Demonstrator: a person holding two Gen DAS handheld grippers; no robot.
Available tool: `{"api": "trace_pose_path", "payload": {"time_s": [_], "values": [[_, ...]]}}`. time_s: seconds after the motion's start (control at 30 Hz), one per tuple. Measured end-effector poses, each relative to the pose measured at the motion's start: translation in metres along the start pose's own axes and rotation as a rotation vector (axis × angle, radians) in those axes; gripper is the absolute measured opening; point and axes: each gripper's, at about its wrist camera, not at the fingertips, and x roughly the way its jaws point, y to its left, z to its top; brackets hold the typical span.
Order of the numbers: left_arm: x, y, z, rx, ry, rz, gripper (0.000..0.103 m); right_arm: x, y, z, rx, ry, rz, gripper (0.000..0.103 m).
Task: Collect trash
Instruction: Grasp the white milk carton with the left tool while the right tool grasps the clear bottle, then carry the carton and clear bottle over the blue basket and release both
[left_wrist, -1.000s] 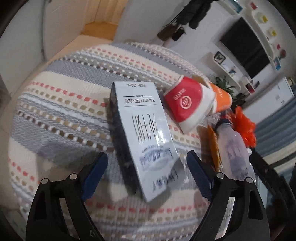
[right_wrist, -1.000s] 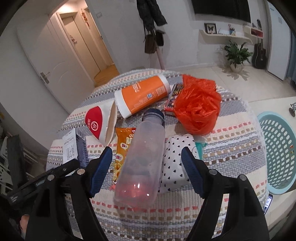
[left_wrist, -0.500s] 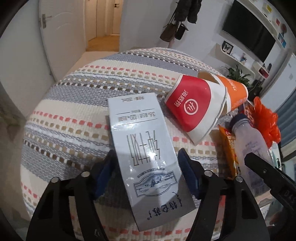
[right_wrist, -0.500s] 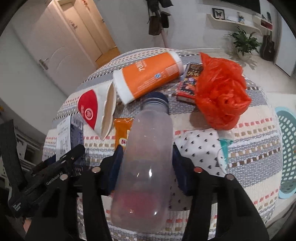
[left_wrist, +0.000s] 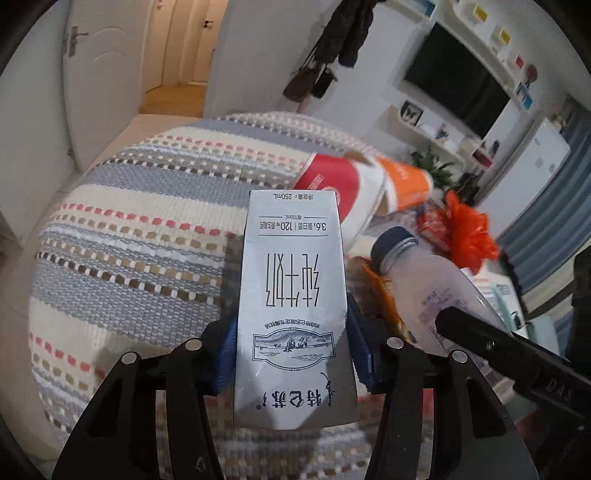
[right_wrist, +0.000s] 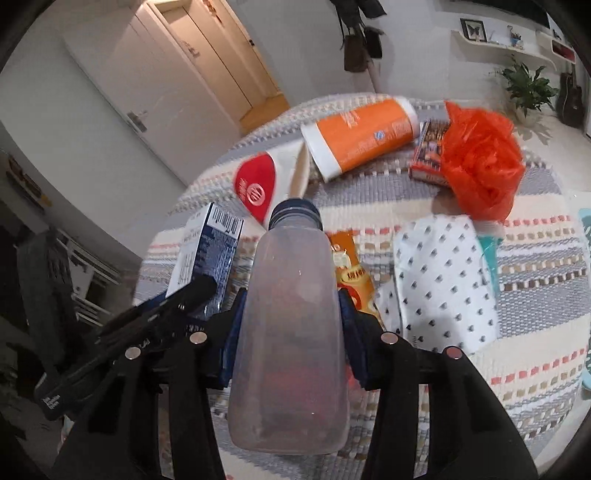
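two wrist-camera views over a round table covered with a striped woven cloth (left_wrist: 140, 236). in the left view, the left gripper (left_wrist: 291, 350) is clenched on a silver-grey milk carton (left_wrist: 293, 295), its blue pads pressing both long sides; the carton points away from the camera and appears raised off the cloth. in the right view, the right gripper (right_wrist: 290, 332) is clamped around a cloudy plastic bottle (right_wrist: 291, 314) with a dark blue cap, pads against its sides, the cap end pointing away.

more trash lies on the cloth beyond: a red and white paper cup (right_wrist: 266, 184) on its side, touching an orange and white canister (right_wrist: 360, 134) also lying down. just right of the canister is a small printed box (right_wrist: 428, 151), partly under a crumpled orange plastic bag (right_wrist: 480, 158). an orange snack wrapper (right_wrist: 351, 273) lies beneath the bottle, beside a white bag with dark dots (right_wrist: 443, 280). a teal basket (right_wrist: 585, 236) shows at the far right edge.
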Motion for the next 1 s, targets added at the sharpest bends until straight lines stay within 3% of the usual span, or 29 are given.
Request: {"api": "trace_pose_path", "payload": {"time_s": [0.17,0.5,0.8,1.0], "values": [[-0.033,-0.011,0.007,0.019,-0.08,-0.048,0.049,-0.031,0.003,0.008,-0.003,-0.079,0.021,0.044],[-0.077,-0.084,0.021,0.119,-0.205,-0.139,0.049,-0.102,-0.037,0.018,0.057,-0.251,0.004,0.044],[-0.062,-0.163,0.029,0.176,-0.204,-0.235,0.05,-0.168,-0.111,0.019,0.15,-0.412,-0.099,0.044],[-0.033,-0.223,0.026,0.235,-0.172,-0.271,0.05,-0.193,-0.172,0.009,0.251,-0.463,-0.147,0.044]]}}
